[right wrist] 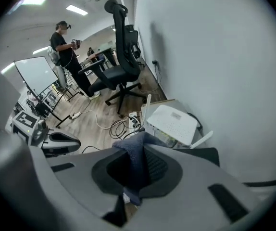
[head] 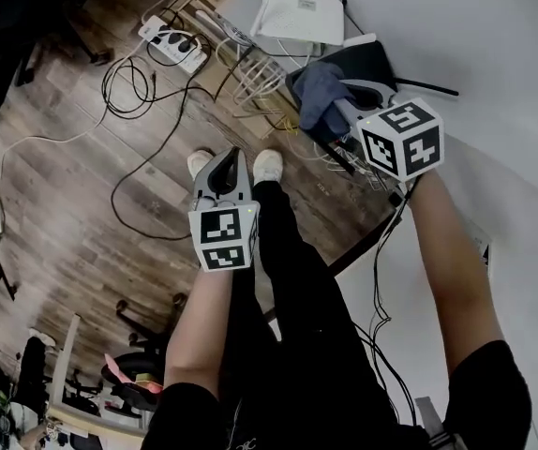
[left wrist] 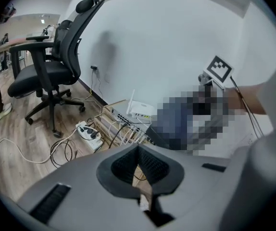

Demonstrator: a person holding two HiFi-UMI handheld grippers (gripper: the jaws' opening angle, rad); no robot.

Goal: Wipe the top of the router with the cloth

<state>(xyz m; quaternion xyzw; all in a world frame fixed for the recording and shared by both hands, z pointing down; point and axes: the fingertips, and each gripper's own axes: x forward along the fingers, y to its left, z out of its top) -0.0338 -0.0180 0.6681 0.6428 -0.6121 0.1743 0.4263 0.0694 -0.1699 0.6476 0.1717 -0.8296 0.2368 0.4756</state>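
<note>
In the head view the white router [head: 297, 14] lies flat at the top of the frame, beside the pale wall [head: 494, 45]. Just below the router, the right gripper [head: 342, 101] holds a blue-grey cloth [head: 318, 92] that hangs in folds in front of its jaws, apart from the router's top. A black slab [head: 370, 62] sits between the cloth and the router. The left gripper [head: 229, 160] is held well below and to the left of the router, over the wooden floor [head: 63, 186] and above the person's shoes. A white power strip [head: 171, 43] lies on the floor to the left of the router, with dark cables looping from it.

In the left gripper view the left gripper [left wrist: 139, 165] has its jaws pressed together with nothing between them. The router [left wrist: 140, 110] shows beyond them, close to the wall. The power strip [left wrist: 89, 131] lies left of the router and a black office chair [left wrist: 46, 71] stands further left.

In the right gripper view the right gripper [right wrist: 137, 170] is clamped on the cloth [right wrist: 134, 153], which rises in a fold between the two pads. The router [right wrist: 172, 124] lies just past the cloth, its top bare and facing up. Beyond the router stands the office chair [right wrist: 121, 66], and a person [right wrist: 63, 44] stands far behind it.
</note>
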